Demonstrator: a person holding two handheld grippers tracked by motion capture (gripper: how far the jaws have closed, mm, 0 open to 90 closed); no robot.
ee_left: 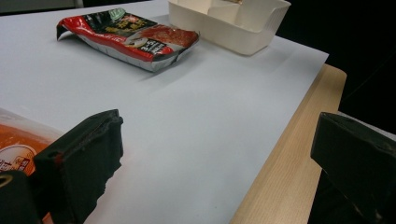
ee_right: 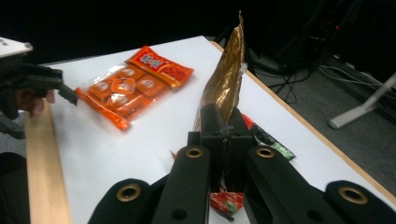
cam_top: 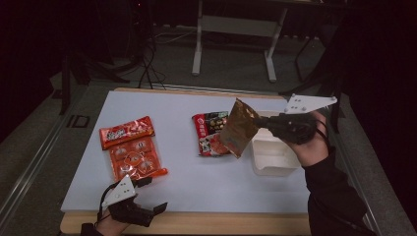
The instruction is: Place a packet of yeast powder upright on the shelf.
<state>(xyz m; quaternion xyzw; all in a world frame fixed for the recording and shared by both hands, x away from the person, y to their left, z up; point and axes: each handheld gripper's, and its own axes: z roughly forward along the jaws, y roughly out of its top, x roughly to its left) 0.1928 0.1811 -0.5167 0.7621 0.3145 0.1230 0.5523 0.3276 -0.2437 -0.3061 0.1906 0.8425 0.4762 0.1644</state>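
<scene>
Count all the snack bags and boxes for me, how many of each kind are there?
Orange snack bag: 1
Red and black snack bag: 1
Brown-gold snack bag, held up off the table in the right gripper: 1
White box: 1
Total: 3 bags and 1 box, 4 things.

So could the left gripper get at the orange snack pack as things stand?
Probably yes. The left gripper stands open at the table's near edge, right beside the orange snack pack, with bare table between them and nothing lying across the pack.

Brown packet hides part of the red packet.
</scene>
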